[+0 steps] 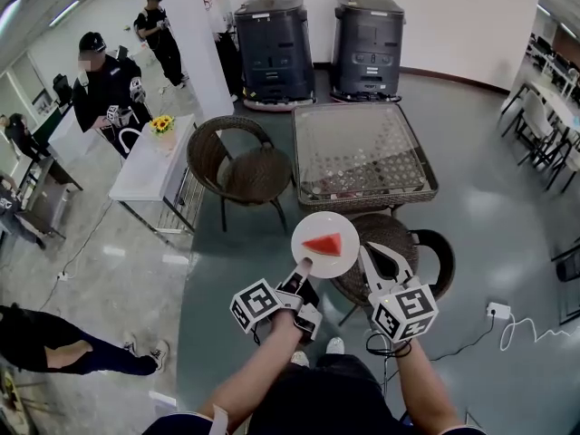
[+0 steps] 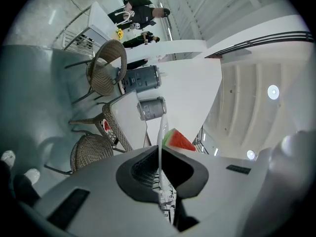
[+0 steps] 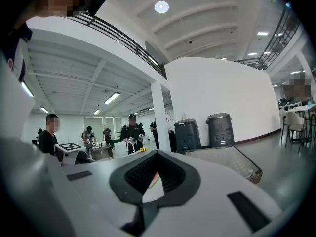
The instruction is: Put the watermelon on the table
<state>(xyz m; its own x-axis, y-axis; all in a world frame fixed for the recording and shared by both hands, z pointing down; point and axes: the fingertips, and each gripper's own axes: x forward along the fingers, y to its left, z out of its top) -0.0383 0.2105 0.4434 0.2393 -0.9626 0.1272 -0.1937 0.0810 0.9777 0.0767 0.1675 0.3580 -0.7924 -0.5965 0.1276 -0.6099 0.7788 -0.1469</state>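
Observation:
A red watermelon wedge [image 1: 323, 244] lies on a small white plate [image 1: 343, 226]. My left gripper [image 1: 304, 265] is shut on the plate's near rim and holds it level above a wicker chair [image 1: 426, 252]. In the left gripper view the plate [image 2: 161, 130] shows edge-on between the pads, with the wedge [image 2: 177, 139] beside it. My right gripper [image 1: 385, 263] hangs just right of the plate with its fingers apart and nothing between them. The glass-topped wicker table [image 1: 362, 148] stands just beyond the plate.
A second wicker chair [image 1: 237, 166] stands left of the table. Two dark machines [image 1: 275, 48] stand against the far wall. A white counter [image 1: 145, 175] with yellow flowers [image 1: 161, 124] is at the left, with people near it. A socket box [image 1: 497, 311] lies on the floor at right.

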